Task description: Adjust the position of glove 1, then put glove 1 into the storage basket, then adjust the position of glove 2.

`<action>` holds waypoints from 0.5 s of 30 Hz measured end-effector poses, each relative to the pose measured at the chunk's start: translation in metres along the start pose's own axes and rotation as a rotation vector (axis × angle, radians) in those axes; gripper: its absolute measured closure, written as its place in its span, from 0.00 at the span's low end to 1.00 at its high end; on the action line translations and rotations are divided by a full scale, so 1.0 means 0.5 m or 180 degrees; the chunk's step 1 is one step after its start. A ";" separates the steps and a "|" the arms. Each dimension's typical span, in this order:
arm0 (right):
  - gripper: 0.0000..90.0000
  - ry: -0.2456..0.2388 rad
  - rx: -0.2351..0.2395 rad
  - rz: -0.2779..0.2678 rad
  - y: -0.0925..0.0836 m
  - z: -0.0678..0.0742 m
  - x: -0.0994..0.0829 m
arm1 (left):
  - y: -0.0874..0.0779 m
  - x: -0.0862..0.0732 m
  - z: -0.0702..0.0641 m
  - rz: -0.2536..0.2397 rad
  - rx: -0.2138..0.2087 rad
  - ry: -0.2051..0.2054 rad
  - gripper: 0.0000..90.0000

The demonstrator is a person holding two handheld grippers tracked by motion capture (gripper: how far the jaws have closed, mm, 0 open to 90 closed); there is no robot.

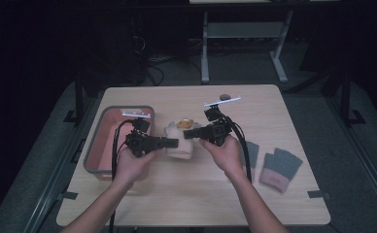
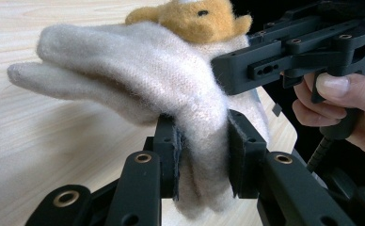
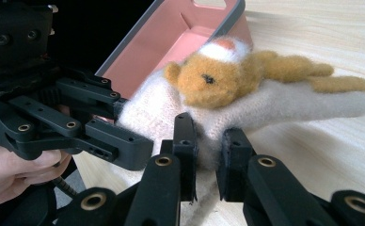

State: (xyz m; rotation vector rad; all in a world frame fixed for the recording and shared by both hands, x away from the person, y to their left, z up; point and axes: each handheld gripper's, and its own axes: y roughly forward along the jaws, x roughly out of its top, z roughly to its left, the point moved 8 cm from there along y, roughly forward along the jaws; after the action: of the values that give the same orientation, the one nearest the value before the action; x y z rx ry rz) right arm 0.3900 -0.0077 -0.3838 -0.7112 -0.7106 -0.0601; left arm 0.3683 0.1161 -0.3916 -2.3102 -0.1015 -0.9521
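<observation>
A fluffy cream glove [image 1: 182, 145] [image 2: 138, 70] [image 3: 284, 103] with a small yellow bear figure [image 1: 184, 124] [image 2: 194, 16] [image 3: 218, 77] sewn on it hangs just above the table, between both grippers. From the left, my left gripper [image 1: 173, 142] [image 2: 202, 155] is shut on the glove's cuff, whose wool bunches between the pads. My right gripper [image 1: 187, 134] [image 3: 208, 160] comes from the right and is shut on the cuff's other edge. The glove's fingers stick out freely, away from both grippers.
A pink bin with a grey rim [image 1: 99, 141] [image 3: 171, 42] stands at the table's left, behind the left hand. Two grey gloves with pink cuffs [image 1: 280, 168] [image 1: 252, 153] lie on the wooden table [image 1: 191, 194] at the right. A small dark round object [image 1: 224, 96] sits near the far edge.
</observation>
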 end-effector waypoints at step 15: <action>0.89 -0.0015 0.0010 -0.0004 0.001 0.006 0.009 | -0.011 0.008 0.000 -0.0007 -0.0016 -0.0024 0.76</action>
State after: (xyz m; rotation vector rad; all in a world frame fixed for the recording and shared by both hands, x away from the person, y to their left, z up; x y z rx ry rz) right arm 0.3918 -0.0048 -0.3795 -0.7080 -0.7156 -0.0586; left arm 0.3698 0.1198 -0.3863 -2.3189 -0.1048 -0.9456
